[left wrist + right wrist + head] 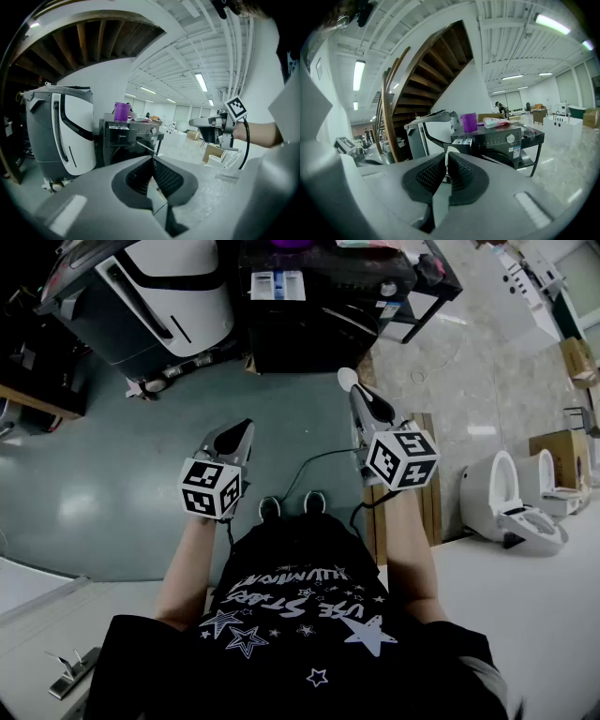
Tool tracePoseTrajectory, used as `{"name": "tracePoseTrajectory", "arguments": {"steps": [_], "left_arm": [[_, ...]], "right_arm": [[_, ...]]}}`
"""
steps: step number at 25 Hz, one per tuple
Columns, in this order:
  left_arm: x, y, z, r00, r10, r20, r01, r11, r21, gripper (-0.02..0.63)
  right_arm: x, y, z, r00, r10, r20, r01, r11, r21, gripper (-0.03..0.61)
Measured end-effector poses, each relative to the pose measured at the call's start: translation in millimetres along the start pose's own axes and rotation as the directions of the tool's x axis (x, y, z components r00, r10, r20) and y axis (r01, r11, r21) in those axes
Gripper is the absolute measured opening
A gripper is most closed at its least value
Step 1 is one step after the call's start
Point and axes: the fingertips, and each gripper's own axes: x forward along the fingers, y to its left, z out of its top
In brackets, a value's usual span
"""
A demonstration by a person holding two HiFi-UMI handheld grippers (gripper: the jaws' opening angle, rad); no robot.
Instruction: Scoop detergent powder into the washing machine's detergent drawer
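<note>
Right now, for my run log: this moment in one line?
left gripper: shut, empty | right gripper: shut on white scoop | black washing machine: ahead, white detergent drawer open

The floor (122, 465) is glossy, the washing machine (319, 334) shiny, the scoop (347, 379) smooth.

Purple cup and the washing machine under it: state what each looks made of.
Purple cup: probably plastic, evenly coloured, slightly translucent, with a soft sheen.
Washing machine: dark glossy casing, painted metal or plastic, can't tell which; light glints off its top edge and round knob.
</note>
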Motion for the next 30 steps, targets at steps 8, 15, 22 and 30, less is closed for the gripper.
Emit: {"name": "tracePoseTrajectory", "arguments": {"steps": [8, 15, 22, 30], "left_arm": [[-13.6, -23.2, -3.0, 0.999, 0.037, 0.008, -0.037, 0.999, 0.0, 0.0], [-1.9, -57.2, -9.3, 0.998, 0.055, -0.007, -0.054, 0.998, 0.009, 0.0], [18.3, -85.4, -11.4, 0.997, 0.081, 0.001, -0.081, 0.997, -0.006, 0.0], [21.4, -70.7, -6.0, 0.993, 0.122, 0.001, -0.122, 0.992, -0.018, 0.0]], "right_arm": [[-27.1, -8.5, -19.1, 0.999, 0.033, -0.018, -0.032, 0.999, 0.016, 0.035], [-54.5, -37.2, -37.0, 0.998, 0.052, -0.031, -0.05, 0.998, 0.039, 0.035], [-61.5, -52.4, -48.1, 0.994, 0.098, -0.052, -0.098, 0.995, -0.004, 0.035], [-36.8, -56.4, -45.7, 0.989, 0.135, -0.055, -0.134, 0.991, 0.03, 0.035]]}}
